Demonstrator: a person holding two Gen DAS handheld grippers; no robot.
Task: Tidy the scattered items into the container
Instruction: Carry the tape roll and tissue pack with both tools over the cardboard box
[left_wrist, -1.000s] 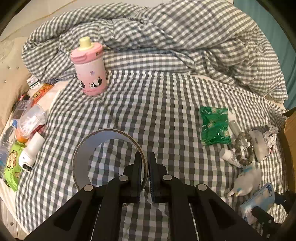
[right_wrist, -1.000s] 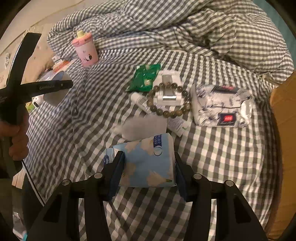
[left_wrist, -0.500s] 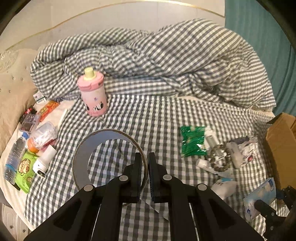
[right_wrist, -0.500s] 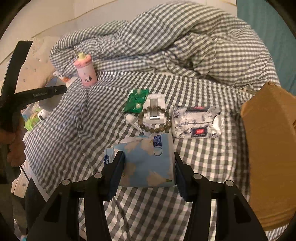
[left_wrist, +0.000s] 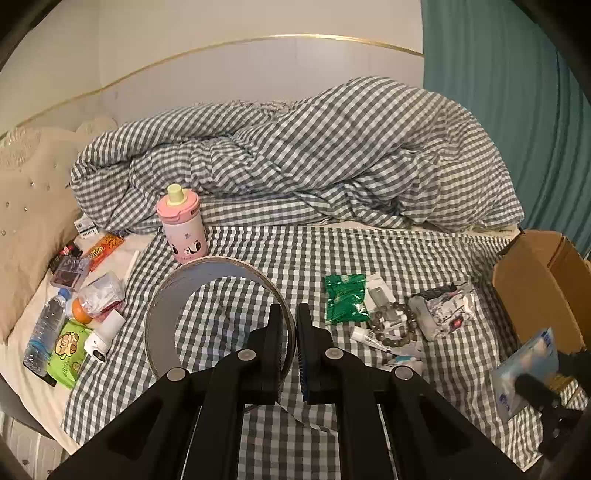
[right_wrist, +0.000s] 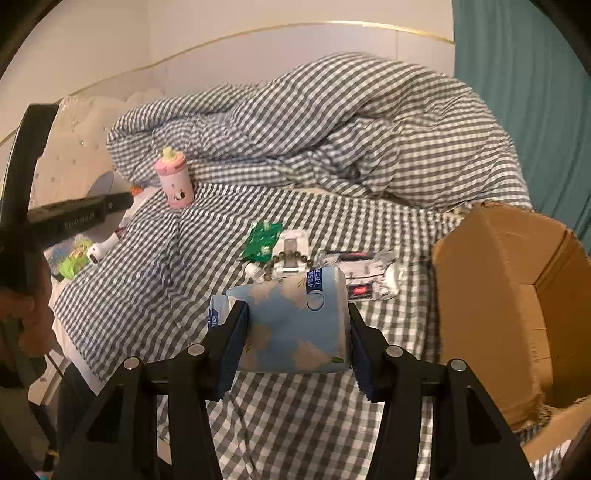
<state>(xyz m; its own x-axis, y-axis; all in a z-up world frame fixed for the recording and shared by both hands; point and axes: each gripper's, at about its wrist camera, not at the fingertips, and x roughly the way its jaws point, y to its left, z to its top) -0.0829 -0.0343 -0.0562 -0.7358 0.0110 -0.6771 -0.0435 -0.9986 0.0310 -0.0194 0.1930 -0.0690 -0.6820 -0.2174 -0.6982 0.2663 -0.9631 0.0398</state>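
Observation:
My left gripper (left_wrist: 291, 325) is shut on the rim of a large grey tape roll (left_wrist: 218, 317) and holds it above the checked bed sheet. My right gripper (right_wrist: 295, 325) is shut on a blue tissue pack (right_wrist: 291, 325), lifted above the bed just left of the open cardboard box (right_wrist: 509, 295). The pack also shows in the left wrist view (left_wrist: 524, 373), beside the box (left_wrist: 535, 284). A green packet (left_wrist: 345, 299), a bead bracelet (left_wrist: 393, 325), a patterned wipes pack (left_wrist: 443, 310) and small tubes lie on the sheet between the grippers.
A pink panda bottle (left_wrist: 183, 229) stands by the rumpled duvet (left_wrist: 295, 166). Snacks, a water bottle (left_wrist: 42, 332) and a green pouch (left_wrist: 68, 354) lie at the left bed edge. A teal curtain (left_wrist: 517, 92) hangs at the right.
Both grippers have risen and pulled back with their loads. The right gripper has swung right, bringing the cardboard box into close view.

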